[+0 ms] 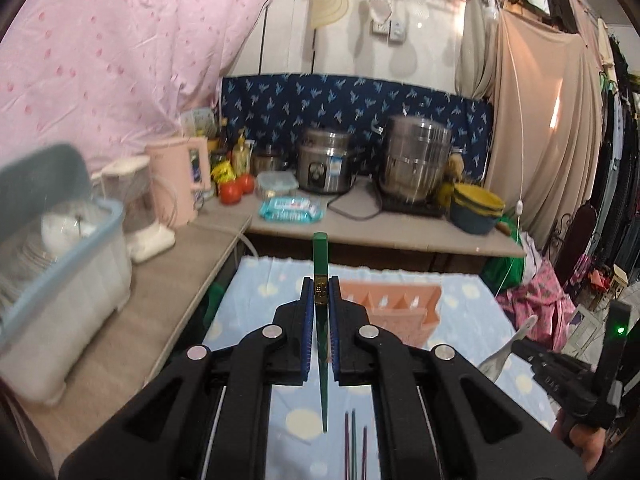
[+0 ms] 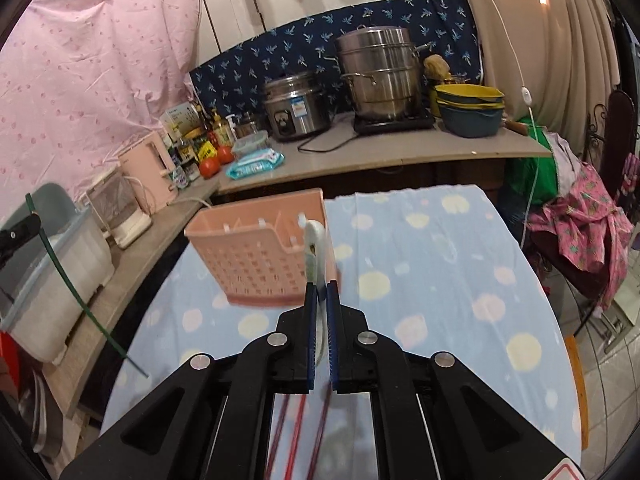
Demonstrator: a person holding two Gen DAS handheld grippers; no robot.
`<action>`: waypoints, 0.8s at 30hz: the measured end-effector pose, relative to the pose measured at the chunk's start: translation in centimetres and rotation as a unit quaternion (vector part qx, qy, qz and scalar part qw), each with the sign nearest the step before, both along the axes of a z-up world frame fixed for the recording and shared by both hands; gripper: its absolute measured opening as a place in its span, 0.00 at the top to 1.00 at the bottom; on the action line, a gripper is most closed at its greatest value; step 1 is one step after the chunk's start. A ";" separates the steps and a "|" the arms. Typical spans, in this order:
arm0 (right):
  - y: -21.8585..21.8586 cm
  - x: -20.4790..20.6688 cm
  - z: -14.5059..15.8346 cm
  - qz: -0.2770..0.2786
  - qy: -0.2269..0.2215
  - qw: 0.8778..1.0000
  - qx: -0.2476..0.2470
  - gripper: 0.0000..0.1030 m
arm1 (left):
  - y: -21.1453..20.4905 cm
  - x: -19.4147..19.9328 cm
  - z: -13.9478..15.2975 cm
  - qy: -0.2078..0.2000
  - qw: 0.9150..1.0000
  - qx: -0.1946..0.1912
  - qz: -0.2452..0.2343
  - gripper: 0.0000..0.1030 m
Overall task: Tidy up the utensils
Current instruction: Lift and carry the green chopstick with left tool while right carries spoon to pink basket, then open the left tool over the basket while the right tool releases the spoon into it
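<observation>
Chopstick [image 1: 321,264] in dark green sits clamped between your left tongs [image 1: 321,296], the pads pressed tight on its gold band, its square butt pointing to 12 o'clock and its thin tip trailing back to 6 o'clock under the tongs. Your right tongs [image 2: 321,292] are closed on a white spoon [image 2: 313,248], gripped by the handle, which sticks out toward 12 o'clock. From the left wrist view, the right tongs [image 1: 520,346] show at 4 o'clock with the spoon [image 1: 505,354] standing out of them. The pink utensil basket [image 2: 256,252] stands upright on the blue spotted cloth [image 2: 440,264] that covers the counter; in the right wrist view it lies at 11 o'clock of the spoon, close behind it. More chopsticks [image 1: 354,444] lie on the cloth at 6 o'clock, below your left tongs. In the right wrist view the green chopstick [image 2: 72,284] slants across at 9 o'clock, held up above the cloth
</observation>
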State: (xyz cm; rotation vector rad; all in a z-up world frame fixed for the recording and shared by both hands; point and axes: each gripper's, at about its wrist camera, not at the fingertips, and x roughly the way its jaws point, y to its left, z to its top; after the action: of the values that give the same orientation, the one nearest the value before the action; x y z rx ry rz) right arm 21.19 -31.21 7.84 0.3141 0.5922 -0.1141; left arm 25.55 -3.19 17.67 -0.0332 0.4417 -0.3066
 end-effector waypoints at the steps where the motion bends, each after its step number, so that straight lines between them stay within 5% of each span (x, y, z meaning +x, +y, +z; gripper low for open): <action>1: -0.2 0.8 0.5 0.002 -0.005 1.000 0.003 0.95 | -0.3 0.9 1.0 -0.011 1.000 -0.005 -0.001 0.93; 11: -1.6 10.3 1.5 0.002 -0.024 1.000 0.008 0.95 | -4.7 8.9 5.0 -0.073 0.996 -0.043 -0.008 0.93; 24: -2.0 15.3 -3.4 -0.001 0.029 1.000 0.003 0.94 | -6.7 14.2 -2.6 0.001 1.000 -0.018 0.001 0.92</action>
State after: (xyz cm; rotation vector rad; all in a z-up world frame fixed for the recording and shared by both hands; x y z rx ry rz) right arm 36.52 -33.22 4.48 0.3187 0.6494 -0.1241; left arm 39.76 -9.90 15.09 -0.0687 0.4385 -0.3135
